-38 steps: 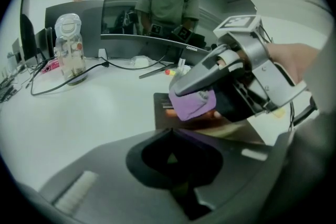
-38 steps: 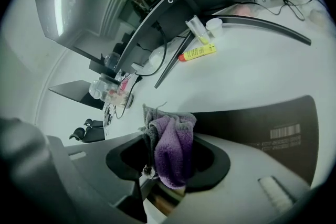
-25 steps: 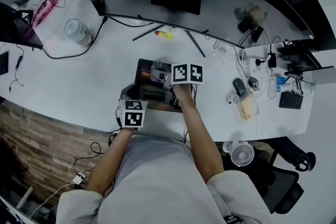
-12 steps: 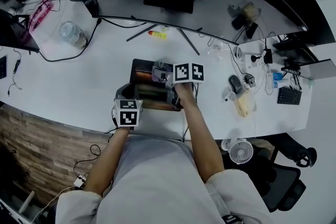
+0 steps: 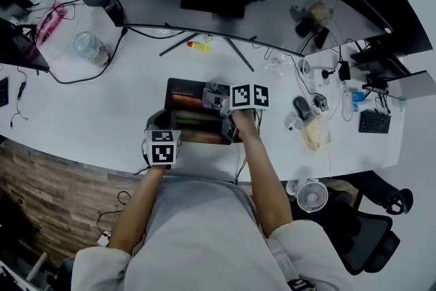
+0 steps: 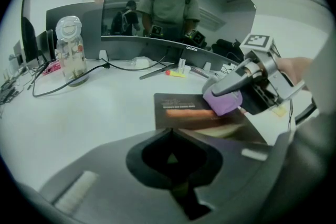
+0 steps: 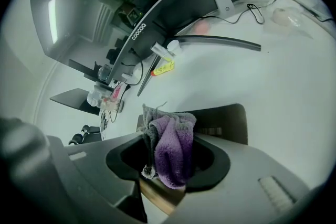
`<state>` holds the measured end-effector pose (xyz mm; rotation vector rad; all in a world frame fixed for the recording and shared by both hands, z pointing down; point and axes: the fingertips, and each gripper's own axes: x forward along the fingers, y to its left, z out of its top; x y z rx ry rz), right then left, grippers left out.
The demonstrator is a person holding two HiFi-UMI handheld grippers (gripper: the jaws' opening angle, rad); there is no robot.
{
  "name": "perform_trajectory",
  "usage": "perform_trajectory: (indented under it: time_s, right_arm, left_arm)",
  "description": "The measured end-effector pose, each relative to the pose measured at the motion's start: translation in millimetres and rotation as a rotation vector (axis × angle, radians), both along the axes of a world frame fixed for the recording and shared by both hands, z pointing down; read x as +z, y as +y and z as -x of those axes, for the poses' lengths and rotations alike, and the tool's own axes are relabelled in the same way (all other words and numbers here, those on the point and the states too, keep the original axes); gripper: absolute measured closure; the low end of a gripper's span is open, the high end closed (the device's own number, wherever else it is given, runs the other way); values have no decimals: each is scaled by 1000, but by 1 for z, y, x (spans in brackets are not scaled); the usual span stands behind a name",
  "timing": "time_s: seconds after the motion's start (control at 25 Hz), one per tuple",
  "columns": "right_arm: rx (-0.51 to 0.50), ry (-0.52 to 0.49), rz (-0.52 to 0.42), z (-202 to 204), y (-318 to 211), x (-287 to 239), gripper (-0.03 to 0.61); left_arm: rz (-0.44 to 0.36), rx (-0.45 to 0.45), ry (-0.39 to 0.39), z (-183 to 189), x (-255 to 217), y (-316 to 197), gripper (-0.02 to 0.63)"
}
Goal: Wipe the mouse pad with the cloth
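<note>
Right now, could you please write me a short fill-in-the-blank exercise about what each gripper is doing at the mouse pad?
1. The right gripper is shut on a grey-edged ____ cloth.
2. The cloth is held over the mouse pad, which lies on a ____ desk.
3. The left gripper, its jaws together, holds ____.
Missing words: purple; white; nothing.
</note>
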<state>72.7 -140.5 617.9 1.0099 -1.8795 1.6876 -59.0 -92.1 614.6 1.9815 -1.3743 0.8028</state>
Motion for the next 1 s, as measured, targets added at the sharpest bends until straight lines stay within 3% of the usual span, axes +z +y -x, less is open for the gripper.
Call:
perform_trajectory:
  time_s: [1.0]
  right_arm:
    - [60, 39, 5, -75, 15, 1, 390]
  left_arm:
    - [0, 1, -3, -4, 1, 3, 614]
